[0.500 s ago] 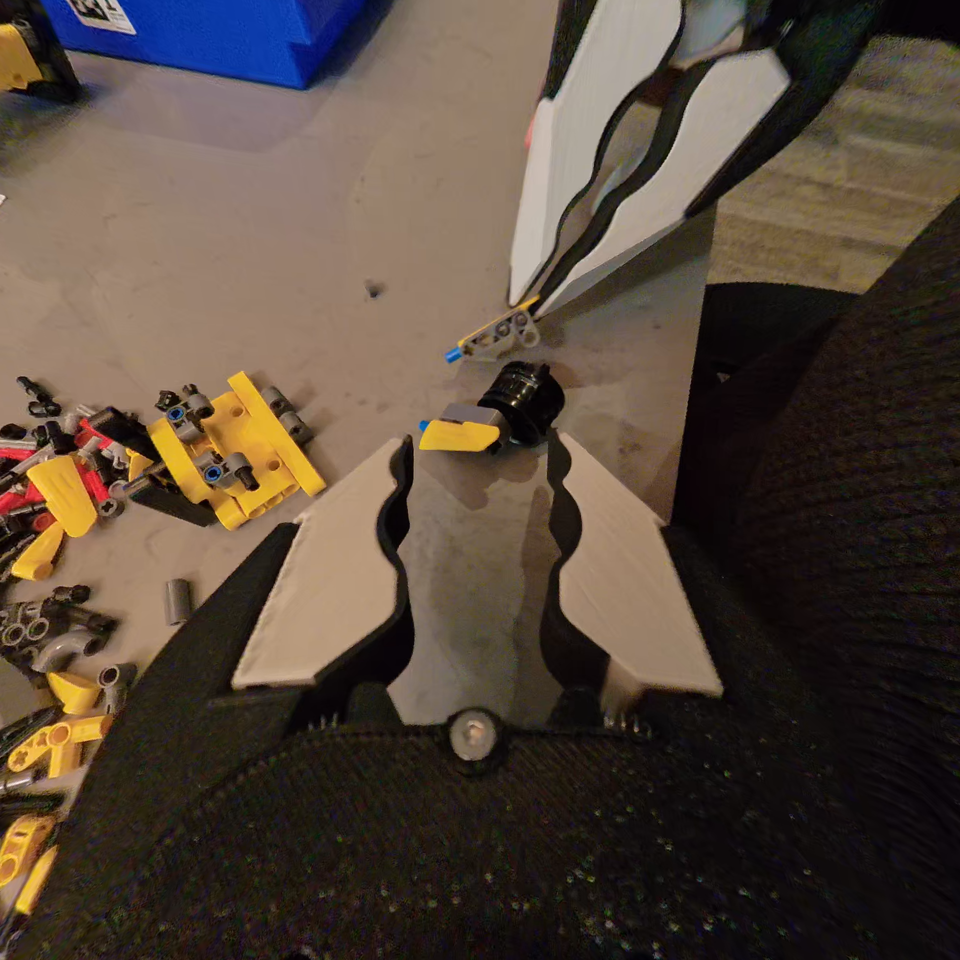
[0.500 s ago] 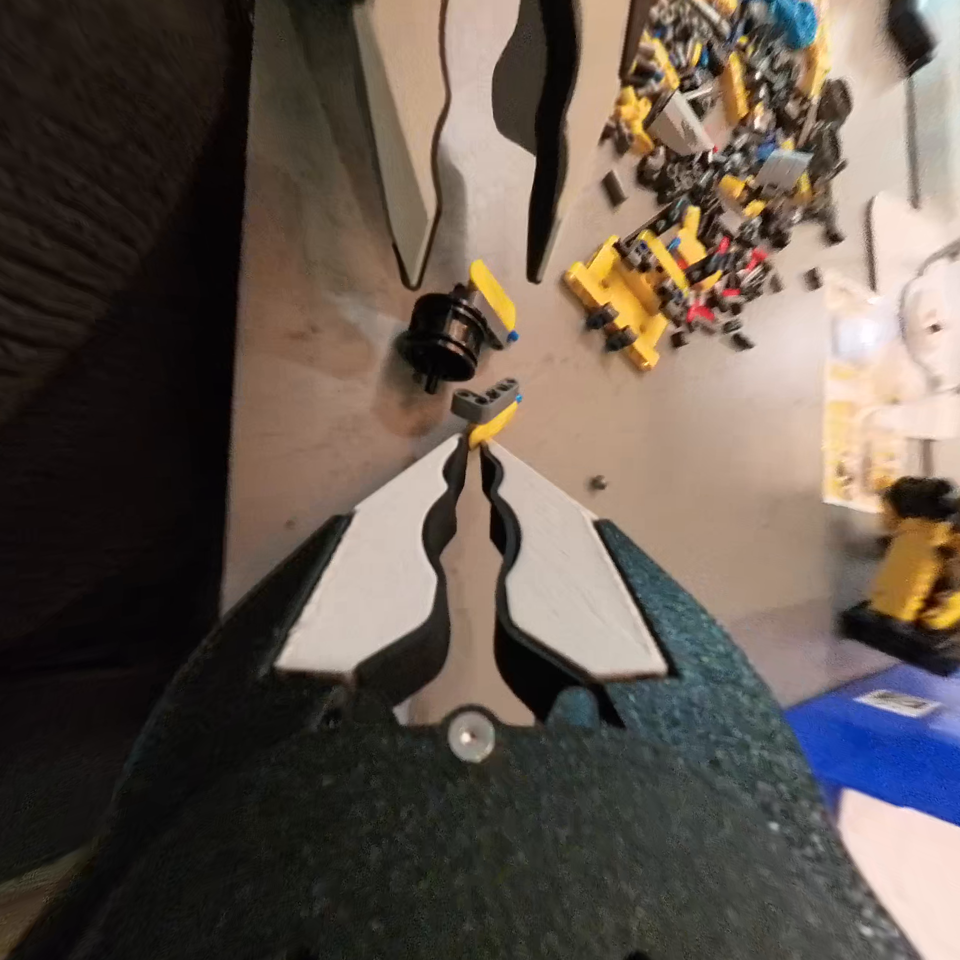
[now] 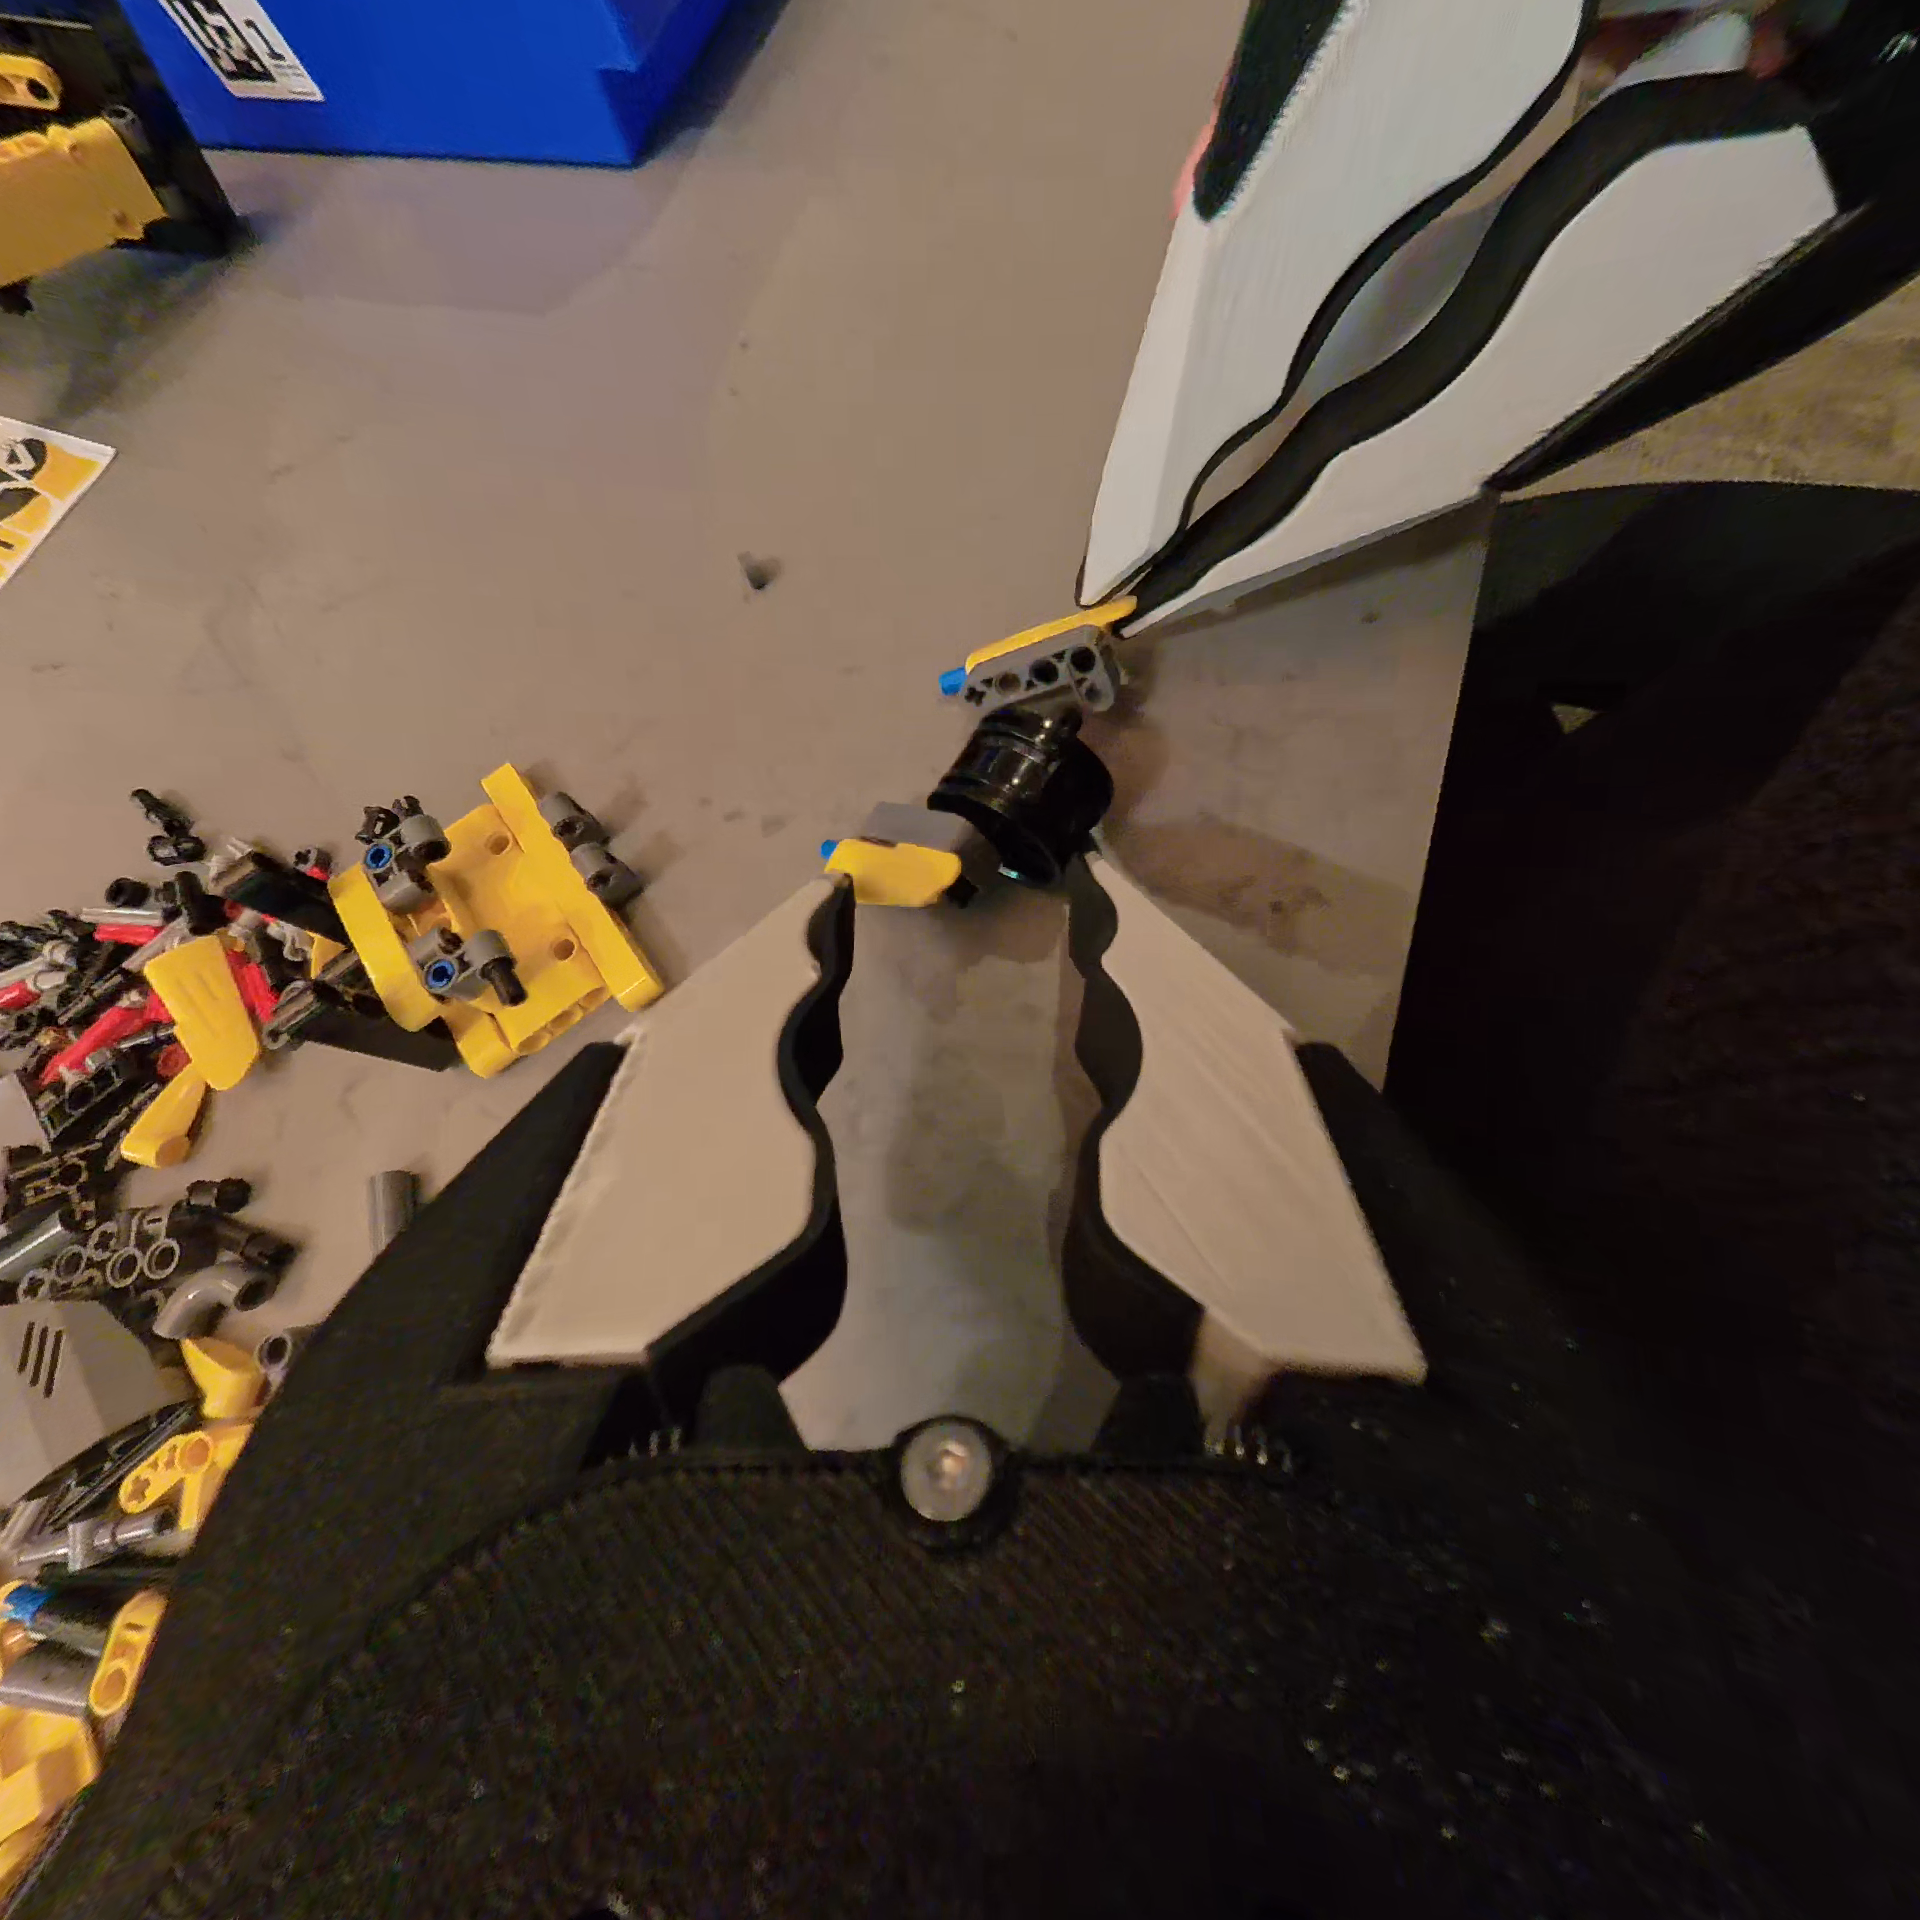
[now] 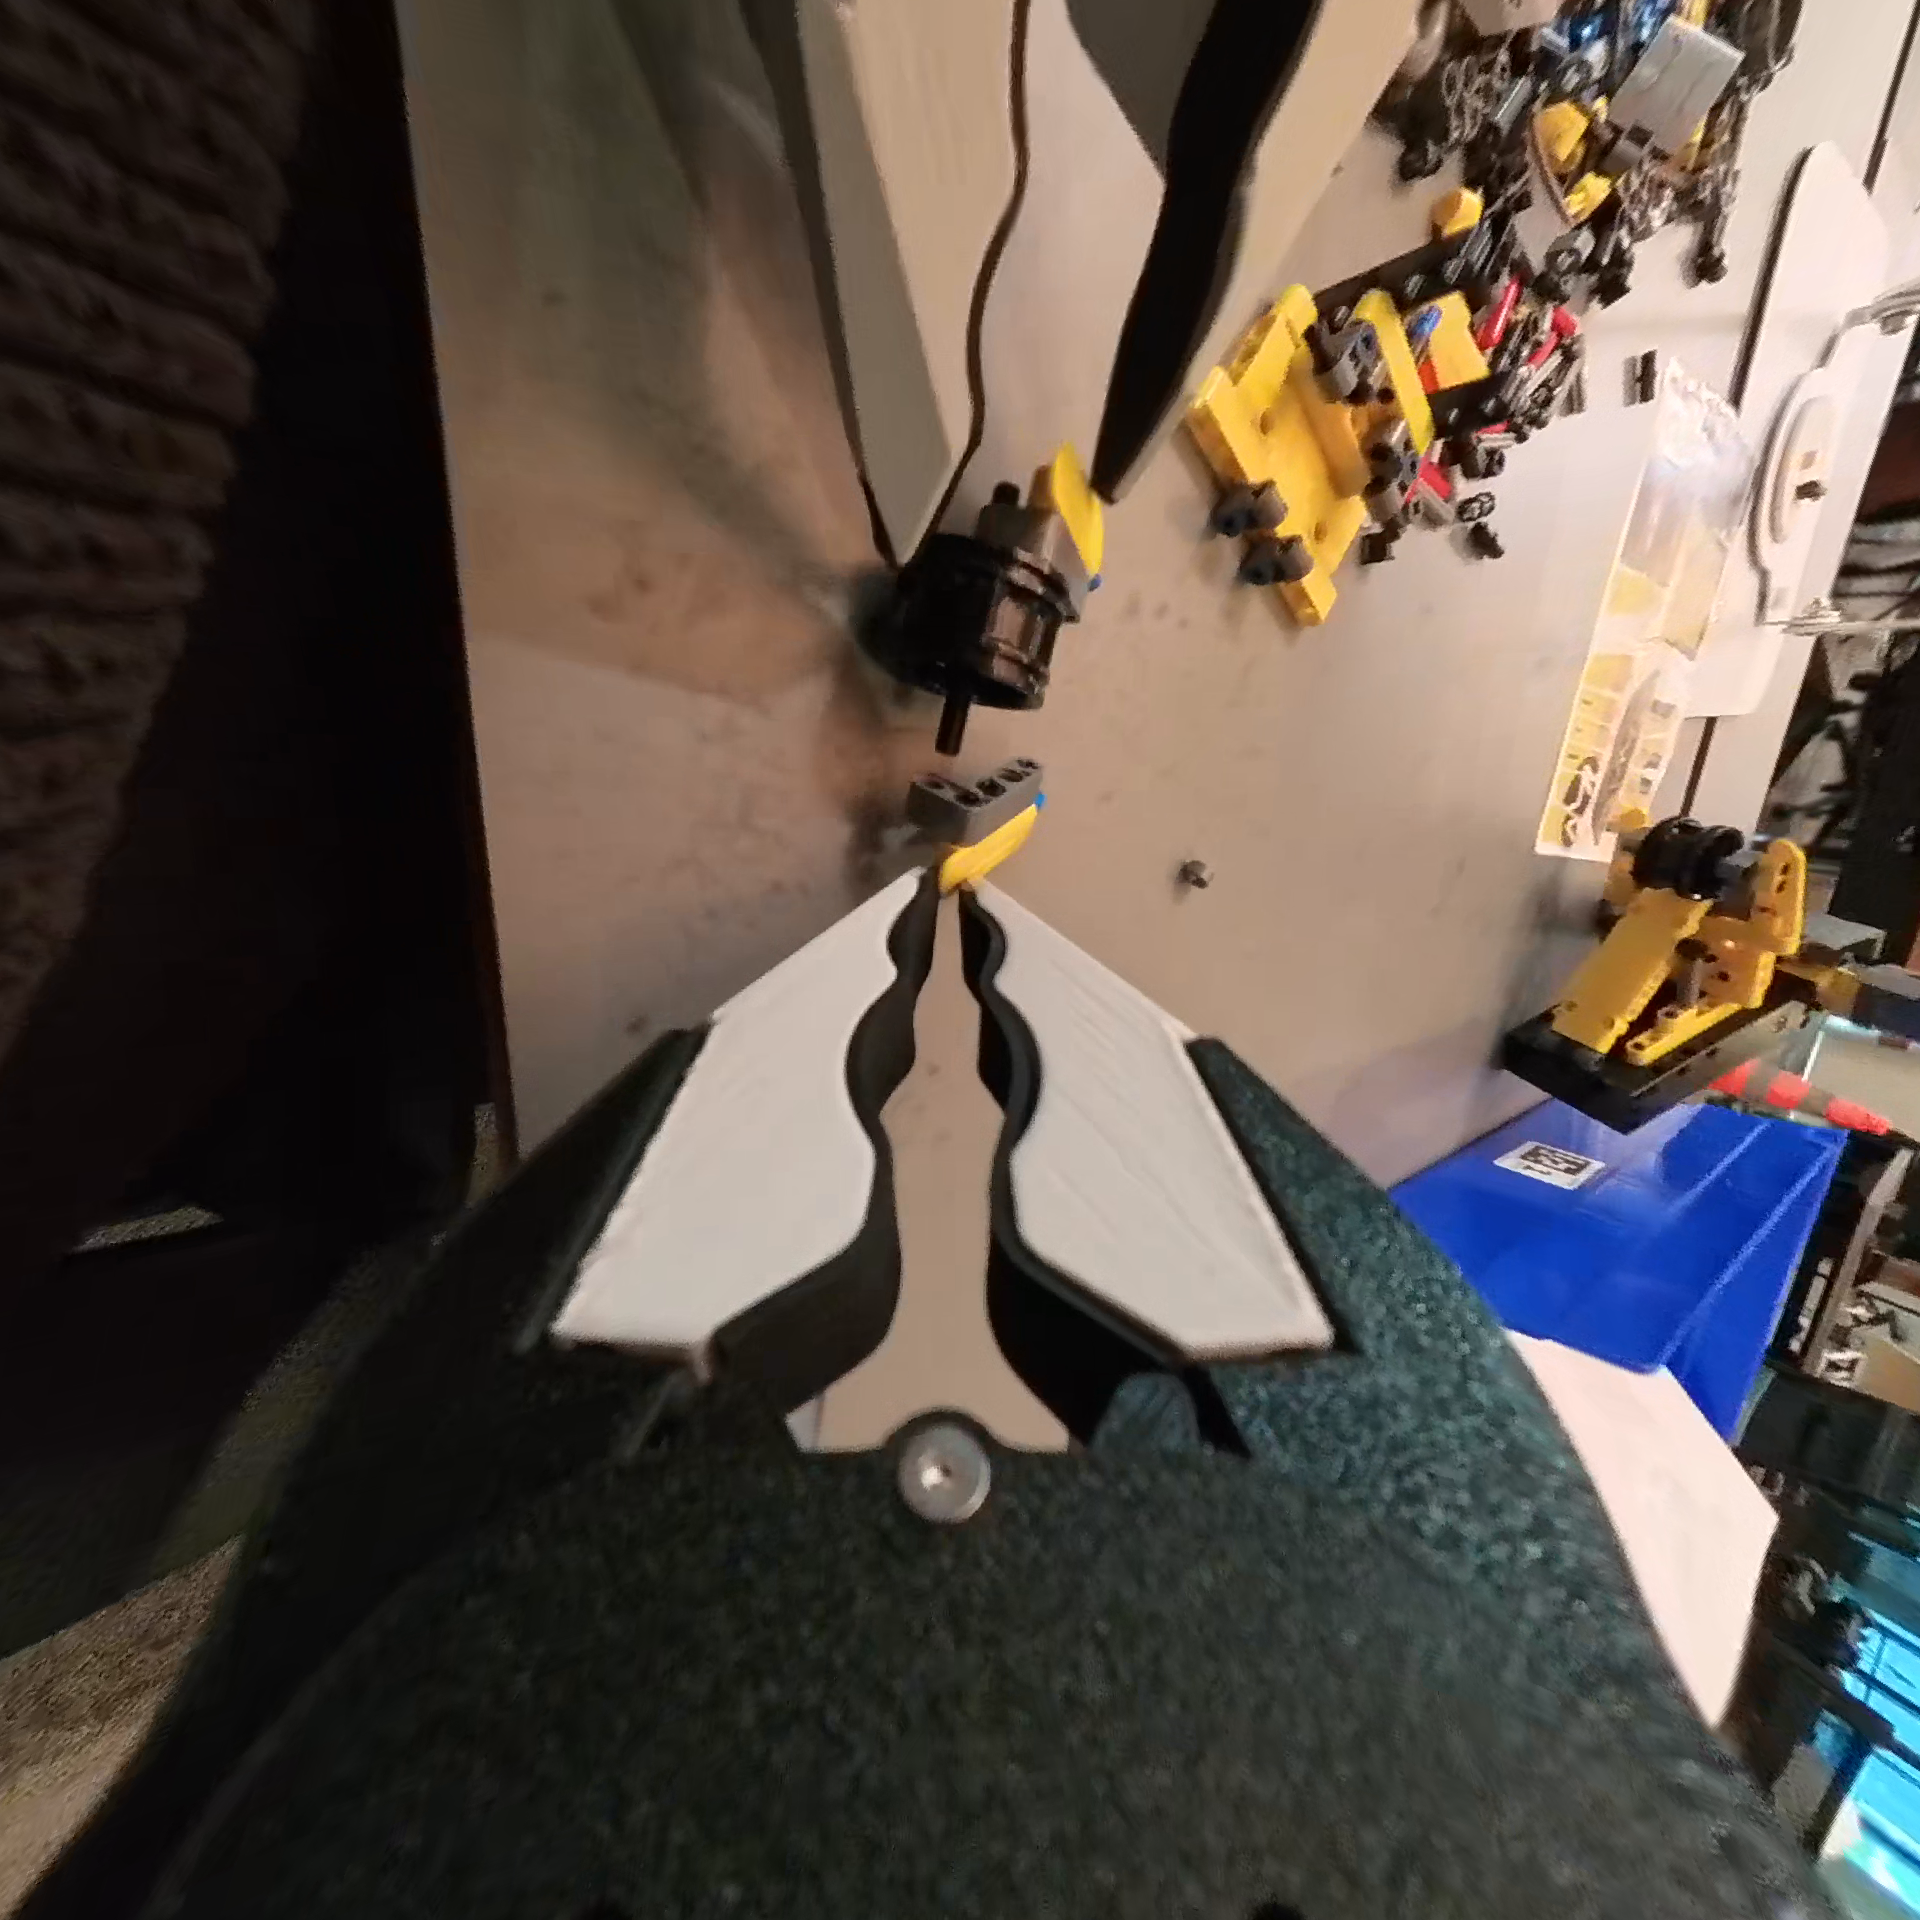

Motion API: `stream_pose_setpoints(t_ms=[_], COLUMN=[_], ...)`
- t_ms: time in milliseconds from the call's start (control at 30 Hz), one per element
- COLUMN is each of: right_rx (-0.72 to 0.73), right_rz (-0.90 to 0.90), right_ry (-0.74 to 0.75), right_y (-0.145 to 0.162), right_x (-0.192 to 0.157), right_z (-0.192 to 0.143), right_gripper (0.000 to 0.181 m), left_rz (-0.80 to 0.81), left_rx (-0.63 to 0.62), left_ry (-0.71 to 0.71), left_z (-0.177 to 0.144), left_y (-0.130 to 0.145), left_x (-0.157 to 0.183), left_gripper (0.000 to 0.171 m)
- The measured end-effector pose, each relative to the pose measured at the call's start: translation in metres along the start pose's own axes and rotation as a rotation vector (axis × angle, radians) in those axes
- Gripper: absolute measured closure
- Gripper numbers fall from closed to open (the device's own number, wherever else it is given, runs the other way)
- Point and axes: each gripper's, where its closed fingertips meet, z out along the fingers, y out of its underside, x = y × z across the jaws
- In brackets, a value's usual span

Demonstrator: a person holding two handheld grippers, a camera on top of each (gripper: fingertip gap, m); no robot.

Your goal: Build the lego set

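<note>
The right gripper (image 4: 948,896) has its jaws pinched nearly together on a small piece: a yellow curved panel joined to a short grey holed beam (image 4: 971,805) with a blue pin at one end. The grip is on the yellow tail only, and the beam sticks out ahead of the tips.

Just beyond that beam stands the black wheel hub (image 4: 971,623), a ribbed black cylinder lying on the grey surface (image 4: 1299,790). A short black axle stub (image 4: 951,720) juts from the hub toward the held beam. Beam and stub are close but apart; a sliver of surface shows between them, so the two are not joined.

On the hub's far side sits a second yellow panel on a grey block (image 3: 896,860). The left gripper (image 3: 961,883) has its jaws spread wide around that end of the hub, one tip touching or just short of the yellow panel, the other beside the hub's black rim. It clamps nothing.

Farther from the hub, on the left gripper's side, lies a yellow frame (image 3: 504,925) studded with grey connectors, at the edge of a heap of loose parts (image 3: 114,997). Well beyond the hub are a blue bin (image 3: 416,73) and a partly built yellow model (image 4: 1683,956).
</note>
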Motion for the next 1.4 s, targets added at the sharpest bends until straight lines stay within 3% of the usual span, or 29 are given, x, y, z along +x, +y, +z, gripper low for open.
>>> stream_pose_setpoints(t_ms=[1400], right_rx=[-0.064], right_rz=[-0.012], right_ry=[0.007], right_y=[-0.0016], right_x=[0.0078], right_z=[0.0007], right_gripper=[0.178], left_rz=[0.038], left_rx=[-0.026], left_ry=[-0.047], left_z=[0.0017], left_y=[-0.0015], left_x=[0.0031], left_gripper=[0.137])
